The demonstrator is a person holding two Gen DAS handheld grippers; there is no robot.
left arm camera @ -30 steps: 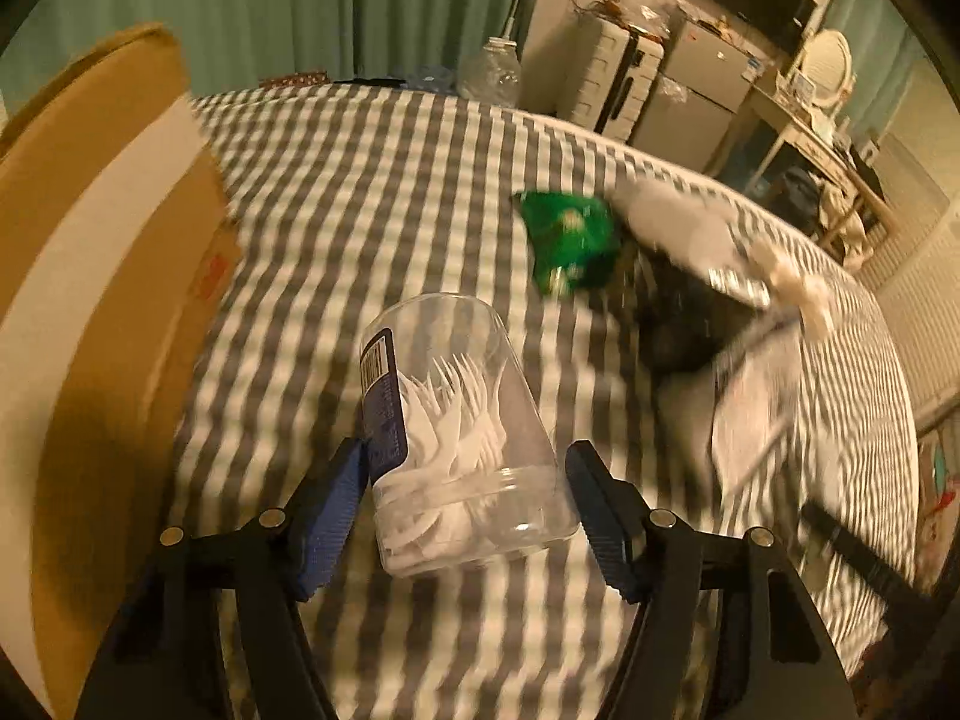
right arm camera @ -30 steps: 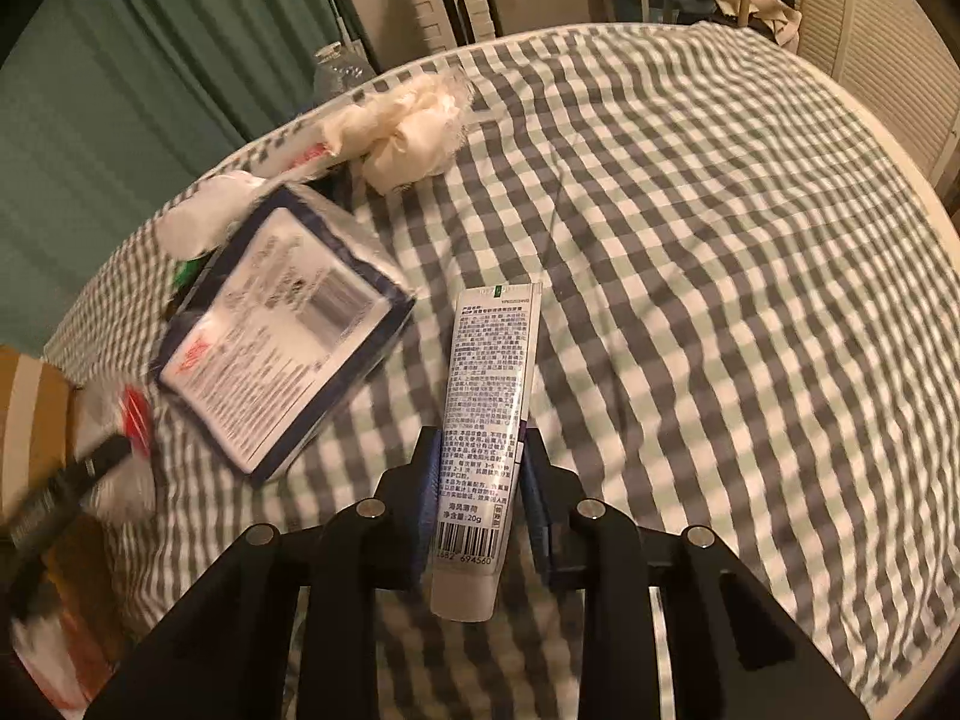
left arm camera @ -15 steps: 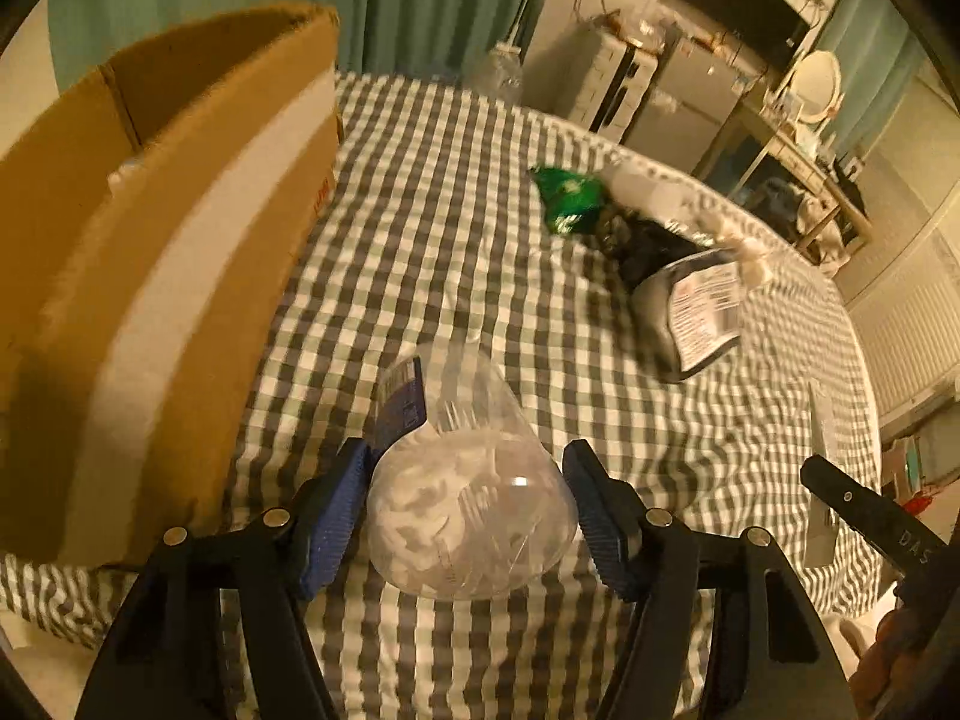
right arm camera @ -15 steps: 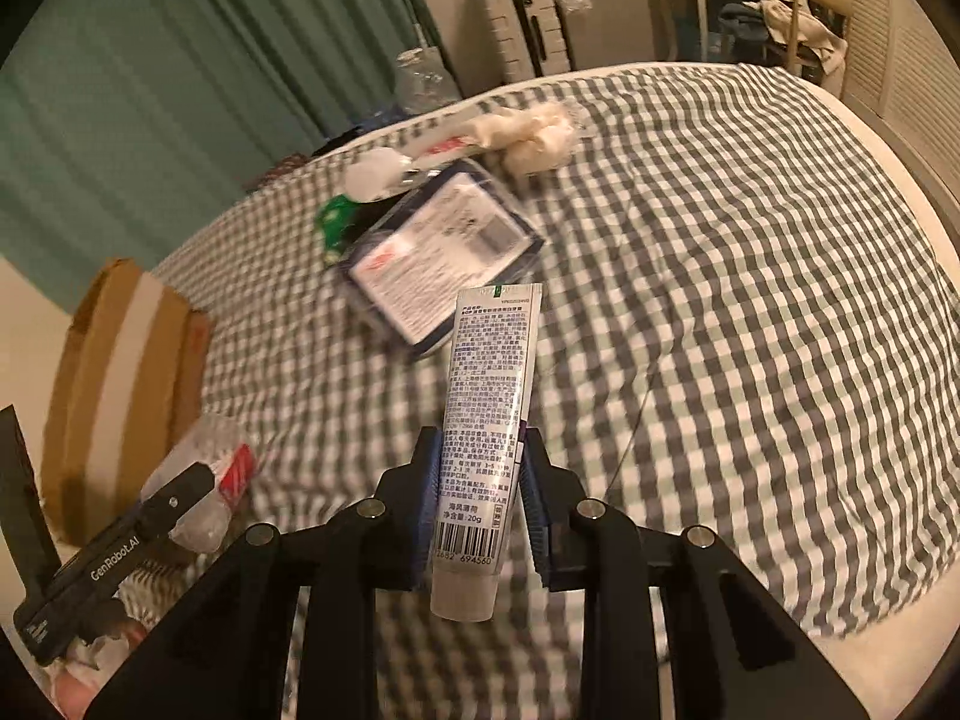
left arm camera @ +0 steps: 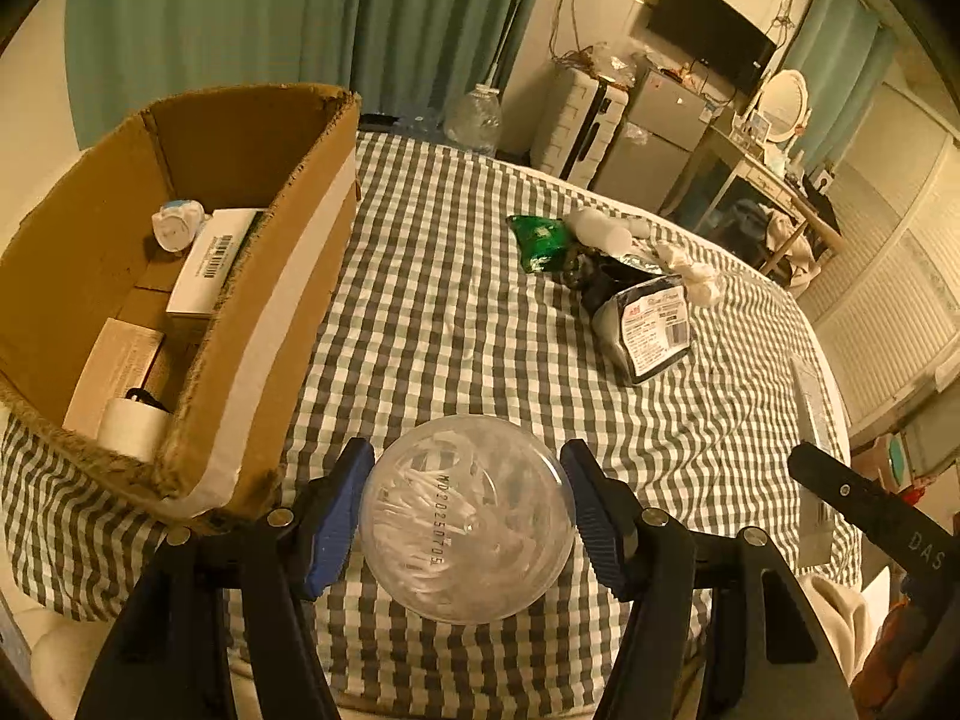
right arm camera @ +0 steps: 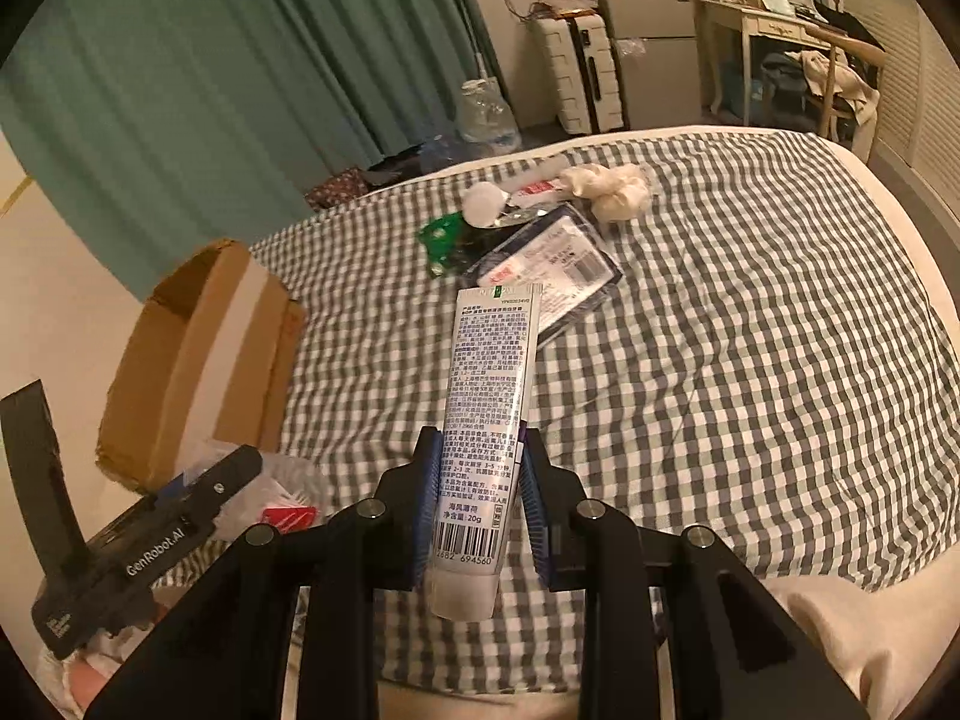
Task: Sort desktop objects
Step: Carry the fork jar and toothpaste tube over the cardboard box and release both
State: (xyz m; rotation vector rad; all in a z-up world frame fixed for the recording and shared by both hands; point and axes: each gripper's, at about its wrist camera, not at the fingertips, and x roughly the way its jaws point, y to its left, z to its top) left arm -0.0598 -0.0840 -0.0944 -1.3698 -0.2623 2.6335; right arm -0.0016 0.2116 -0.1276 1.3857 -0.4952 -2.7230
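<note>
My left gripper [left arm camera: 467, 501] is shut on a clear plastic jar [left arm camera: 465, 519] of white floss picks, held above the table's near edge, right of the open cardboard box [left arm camera: 282, 276]. My right gripper [right arm camera: 478, 489] is shut on a white tube [right arm camera: 487, 414] with printed text and a barcode, held above the checked tablecloth [right arm camera: 750, 330]. The box [right arm camera: 198, 360] also shows at left in the right wrist view, with the left gripper [right arm camera: 144, 540] and jar below it. The right gripper's arm [left arm camera: 870, 510] shows at right in the left wrist view.
The box holds a white carton [left arm camera: 210, 258], a tan carton [left arm camera: 117, 366], a white roll [left arm camera: 132, 429] and a small white item [left arm camera: 177, 225]. Far on the table lie a green packet [left arm camera: 540, 240], a dark labelled pack [left arm camera: 648, 330], a white bottle [left arm camera: 600, 228] and crumpled tissue [left arm camera: 690, 270].
Both grippers have lifted and pulled back toward the near edge with their loads. The left gripper tilted the jar so its bottom faces the camera, and the box's inside has come into view.
</note>
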